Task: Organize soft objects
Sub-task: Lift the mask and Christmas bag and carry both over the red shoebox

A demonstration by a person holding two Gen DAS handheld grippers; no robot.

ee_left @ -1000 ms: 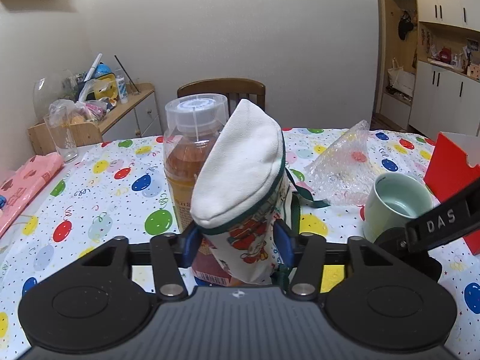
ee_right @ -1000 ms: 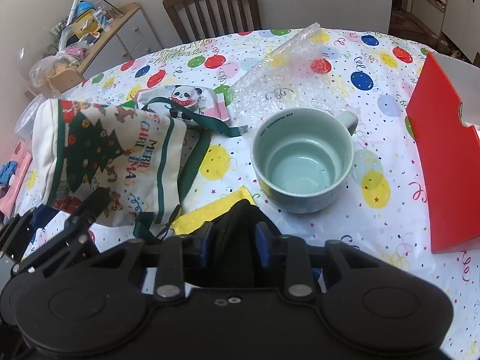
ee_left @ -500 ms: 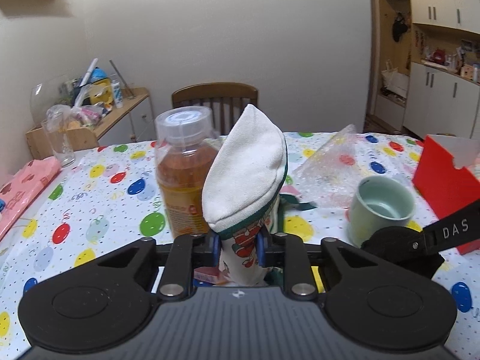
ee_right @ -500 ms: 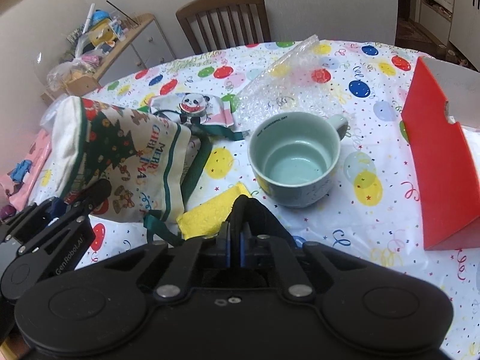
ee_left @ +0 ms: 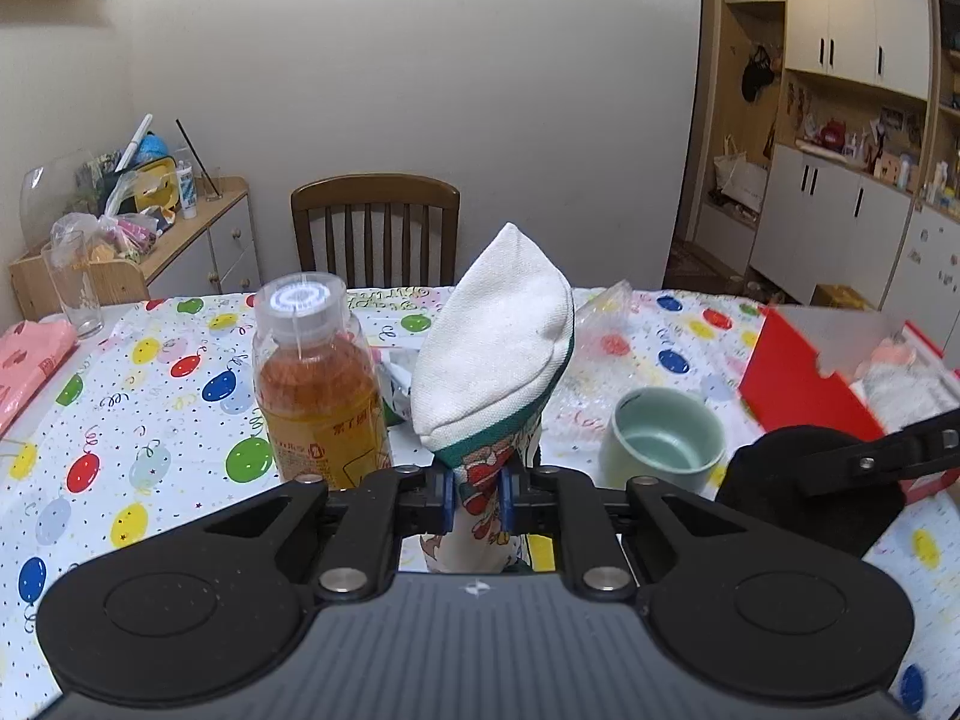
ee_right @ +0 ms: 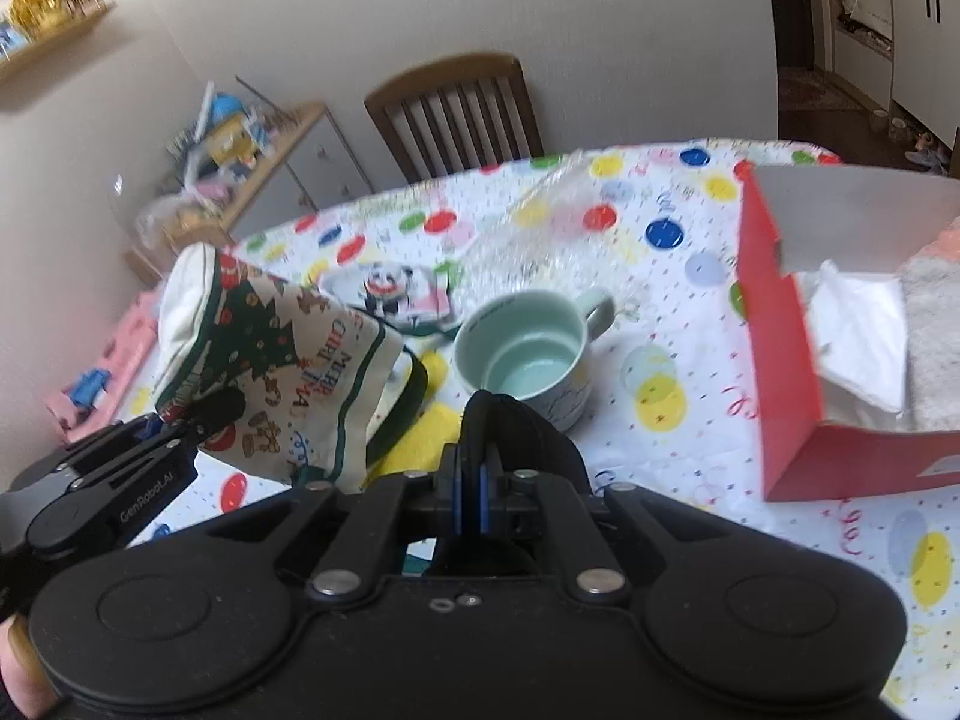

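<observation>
My left gripper (ee_left: 474,495) is shut on a white Christmas-print cloth bag (ee_left: 495,348) with green trim and holds it above the table; the bag also shows in the right wrist view (ee_right: 282,372). My right gripper (ee_right: 471,495) is shut on a black soft round pad (ee_right: 516,426), which shows in the left wrist view (ee_left: 804,498) at the right. An open red box (ee_right: 786,372) at the right holds white tissue and a grey fluffy cloth (ee_right: 933,336). A panda-print cloth (ee_right: 390,294) and a yellow cloth (ee_right: 420,438) lie on the table.
A pale green mug (ee_right: 528,354) stands mid-table, a capped orange drink bottle (ee_left: 318,384) to its left. Bubble wrap (ee_right: 540,234) lies behind the mug. A pink cloth (ee_left: 30,354) and a glass (ee_left: 75,288) are at the far left. A wooden chair (ee_left: 375,228) stands behind the table.
Both grippers have closed on their items and lifted. The left one raised the Christmas bag; the right one raised the black pad and tilted up toward the red box.
</observation>
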